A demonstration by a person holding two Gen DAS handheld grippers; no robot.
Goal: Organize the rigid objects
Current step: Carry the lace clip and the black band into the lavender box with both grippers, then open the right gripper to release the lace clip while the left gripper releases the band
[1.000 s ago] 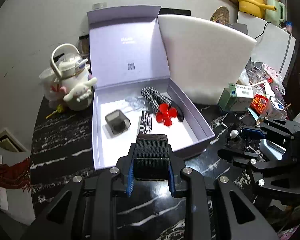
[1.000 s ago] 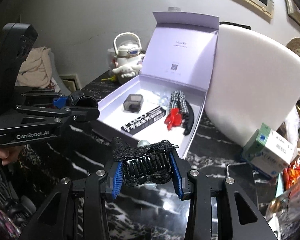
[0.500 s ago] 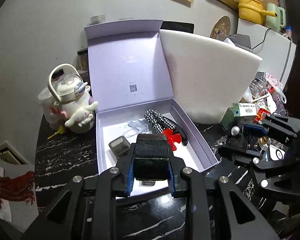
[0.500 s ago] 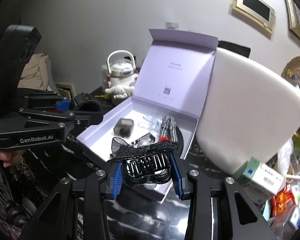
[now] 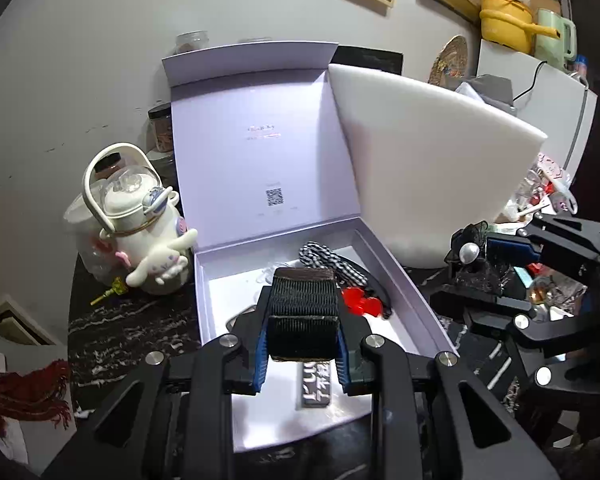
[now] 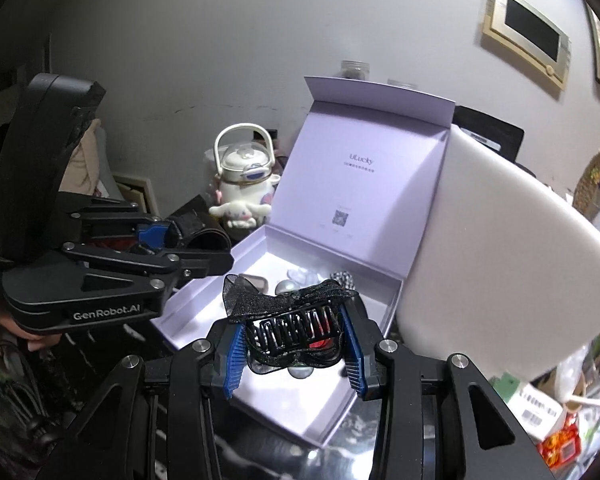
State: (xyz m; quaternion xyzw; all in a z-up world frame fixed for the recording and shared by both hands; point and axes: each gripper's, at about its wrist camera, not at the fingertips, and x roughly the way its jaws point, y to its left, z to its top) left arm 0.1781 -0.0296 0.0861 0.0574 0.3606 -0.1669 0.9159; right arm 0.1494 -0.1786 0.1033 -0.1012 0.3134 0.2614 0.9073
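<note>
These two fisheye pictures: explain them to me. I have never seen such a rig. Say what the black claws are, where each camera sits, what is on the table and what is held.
There is no robot here. A person holds a two-finger claw in each hand, and each claw carries a camera looking along its fingers.

In the left view, the left gripper is shut on a black woven band. In the right view, the right gripper is shut on a black hair claw with a sheer bow and pearls. Each claw also shows in the other's picture.

Both hang over an open lilac box on a dark marbled table. Inside lie a checked headband and a red piece. Beside the box stands a white kettle-shaped toy.
</note>
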